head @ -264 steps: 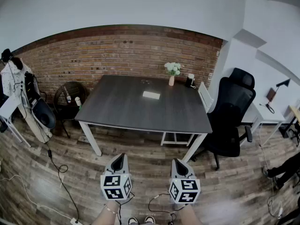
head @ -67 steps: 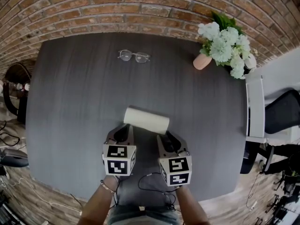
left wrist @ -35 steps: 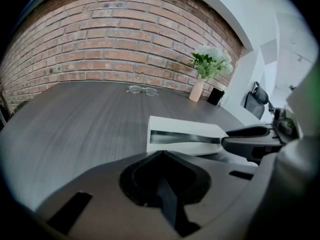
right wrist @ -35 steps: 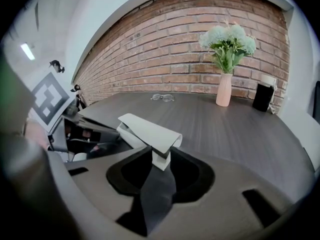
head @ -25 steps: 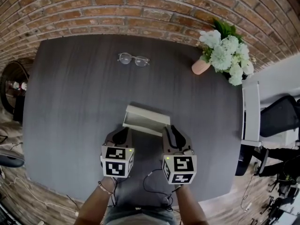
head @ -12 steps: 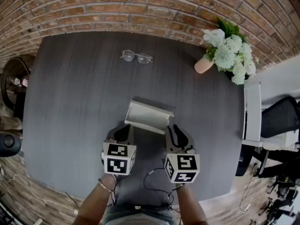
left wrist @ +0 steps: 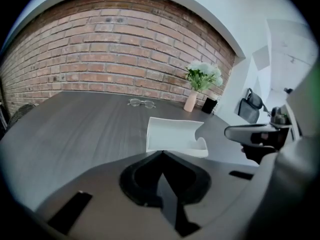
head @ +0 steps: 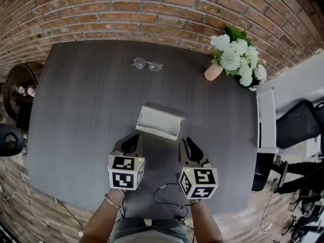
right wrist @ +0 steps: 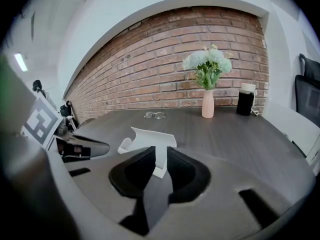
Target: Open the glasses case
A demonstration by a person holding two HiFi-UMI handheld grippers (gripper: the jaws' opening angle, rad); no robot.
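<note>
An open white glasses case (head: 158, 121) is seen near the table's (head: 76, 110) front edge, its flap pinched by the right tongs (right wrist: 159, 156). The left tongs (left wrist: 160, 153) are closed, empty. Unbraced, it could be tipped.

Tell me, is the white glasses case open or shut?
Open. The glasses case shows its white inside, lid tipped up. The glasses lie apart on the table.

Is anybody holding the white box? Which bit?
The right gripper pinches the open white rectangular glasses case by the thin edge at its right end; the left gripper, jaws together, holds nothing.
</note>
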